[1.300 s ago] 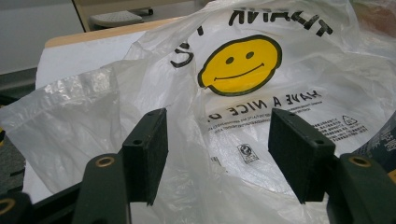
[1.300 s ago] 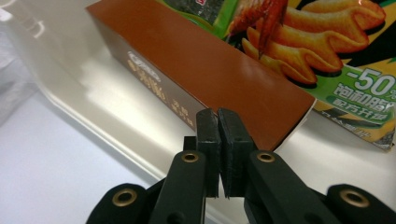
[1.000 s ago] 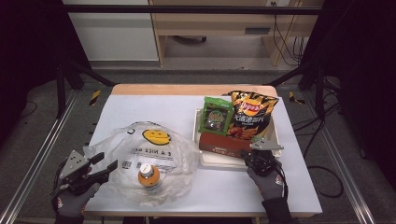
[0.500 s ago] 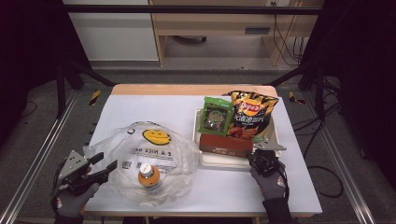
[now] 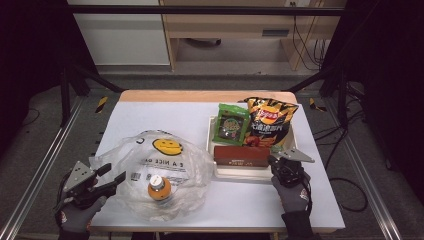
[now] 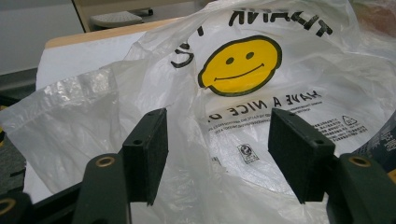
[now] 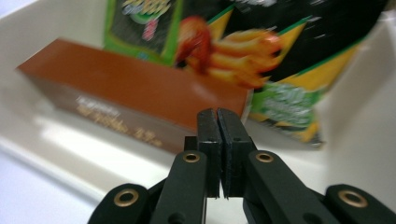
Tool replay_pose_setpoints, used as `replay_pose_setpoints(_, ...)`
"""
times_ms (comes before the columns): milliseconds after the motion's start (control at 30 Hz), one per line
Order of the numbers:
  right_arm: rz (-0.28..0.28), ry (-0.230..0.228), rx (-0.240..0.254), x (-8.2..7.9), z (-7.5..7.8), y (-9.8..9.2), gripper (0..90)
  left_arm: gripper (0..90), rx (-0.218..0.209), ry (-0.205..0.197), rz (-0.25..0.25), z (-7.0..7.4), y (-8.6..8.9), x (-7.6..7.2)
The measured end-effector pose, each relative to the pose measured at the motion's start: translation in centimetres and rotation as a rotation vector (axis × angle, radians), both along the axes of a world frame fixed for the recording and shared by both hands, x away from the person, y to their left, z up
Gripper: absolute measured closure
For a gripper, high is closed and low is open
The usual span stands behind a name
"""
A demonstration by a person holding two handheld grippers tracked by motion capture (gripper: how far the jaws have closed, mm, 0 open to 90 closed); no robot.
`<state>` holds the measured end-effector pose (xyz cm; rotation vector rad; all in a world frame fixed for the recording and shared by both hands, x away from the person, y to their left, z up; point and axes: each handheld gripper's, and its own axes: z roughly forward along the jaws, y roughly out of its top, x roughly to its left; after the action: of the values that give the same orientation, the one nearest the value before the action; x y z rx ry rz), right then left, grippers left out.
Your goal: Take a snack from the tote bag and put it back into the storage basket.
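1. While the left gripper [image 5: 111,176] sat at the plastic bag's [image 5: 165,170] near-left edge with its jaws apart and film lying loosely between the pads [image 6: 148,149], we judged the work to be packing snacks into that bag.
2. The right gripper [image 7: 218,122], jaws pressed together on nothing, pointed at the brown box [image 5: 242,155] lying in the white tray [image 5: 250,174], in front of the chips bag [image 5: 270,122] and green packet [image 5: 231,123].
3. To do it well, we should open the right jaws before reaching the box, take it across its narrow side, and pinch the bag's rim so its mouth stays open.
4. Against the earlier frame, the right gripper had shifted only slightly; the left, the bag and the orange-capped bottle [image 5: 159,187] inside it lay unchanged.
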<state>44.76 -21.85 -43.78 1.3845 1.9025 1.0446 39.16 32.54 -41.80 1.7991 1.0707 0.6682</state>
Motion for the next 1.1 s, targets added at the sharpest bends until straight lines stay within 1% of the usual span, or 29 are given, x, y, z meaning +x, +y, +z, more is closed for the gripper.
replay_pose_setpoints(33, -0.023, -0.007, -0.002, 0.0, 0.1, -0.1, 89.1, 37.6, 0.000, 0.000, 0.000, 0.0, 0.0, 0.0)
replay_pose_setpoints(67, -0.053, -0.013, -0.016, 0.0, 0.1, -0.2, 89.3, 37.6, 0.000, 0.000, -0.001, 0.0, 0.0, 0.0)
replay_pose_setpoints(100, -0.071, -0.012, -0.024, 0.1, 0.0, -0.3, 89.5, 37.6, 0.001, 0.001, 0.000, 0.0, 0.0, 0.0)
replay_pose_setpoints(133, -0.086, -0.007, -0.021, 0.3, 0.0, -0.4, 89.6, 37.6, 0.001, 0.001, 0.000, 0.0, 0.0, 0.0)
replay_pose_setpoints(233, -0.106, 0.006, -0.045, 0.6, -0.3, -0.3, 89.7, 37.6, -0.001, 0.001, 0.000, 0.0, 0.0, 0.0)
replay_pose_setpoints(267, -0.103, 0.012, -0.047, 0.7, -0.3, -0.3, 89.6, 37.6, 0.000, 0.001, 0.000, 0.0, 0.0, 0.0)
replay_pose_setpoints(333, -0.103, 0.018, -0.068, 0.9, -0.5, -0.1, 89.4, 37.6, -0.001, 0.002, 0.000, 0.0, 0.0, 0.0)
replay_pose_setpoints(367, -0.100, 0.027, -0.063, 1.0, -0.6, 0.0, 89.3, 37.6, -0.001, 0.002, 0.000, 0.0, 0.0, 0.0)
replay_pose_setpoints(433, -0.096, 0.035, -0.075, 1.1, -0.8, 0.0, 89.1, 37.6, -0.003, 0.001, 0.000, 0.0, 0.1, 0.0)
replay_pose_setpoints(533, -0.084, 0.047, -0.072, 1.2, -0.9, 0.1, 89.6, 37.6, -0.001, 0.001, 0.000, 0.0, 0.0, 0.0)
replay_pose_setpoints(600, -0.070, 0.050, -0.052, 1.2, -0.9, 0.0, 89.5, 37.6, -0.001, 0.001, 0.000, 0.0, 0.0, 0.0)
replay_pose_setpoints(700, -0.058, 0.045, -0.058, 1.2, -0.9, 0.1, 89.4, 37.6, -0.001, 0.001, 0.000, 0.0, 0.0, 0.0)
replay_pose_setpoints(867, -0.066, 0.045, -0.055, 1.2, -0.9, 0.1, 87.6, 37.6, -0.003, 0.000, 0.000, 0.0, 0.0, 0.0)
replay_pose_setpoints(1000, -0.064, 0.014, -0.043, 0.9, -0.6, 0.1, 83.6, 37.6, -0.008, -0.003, 0.000, 0.0, 0.1, 0.0)
replay_pose_setpoints(1100, -0.026, -0.025, -0.001, 0.5, -0.2, -0.1, 77.1, 37.6, -0.014, -0.007, 0.000, 0.1, 0.1, -0.1)
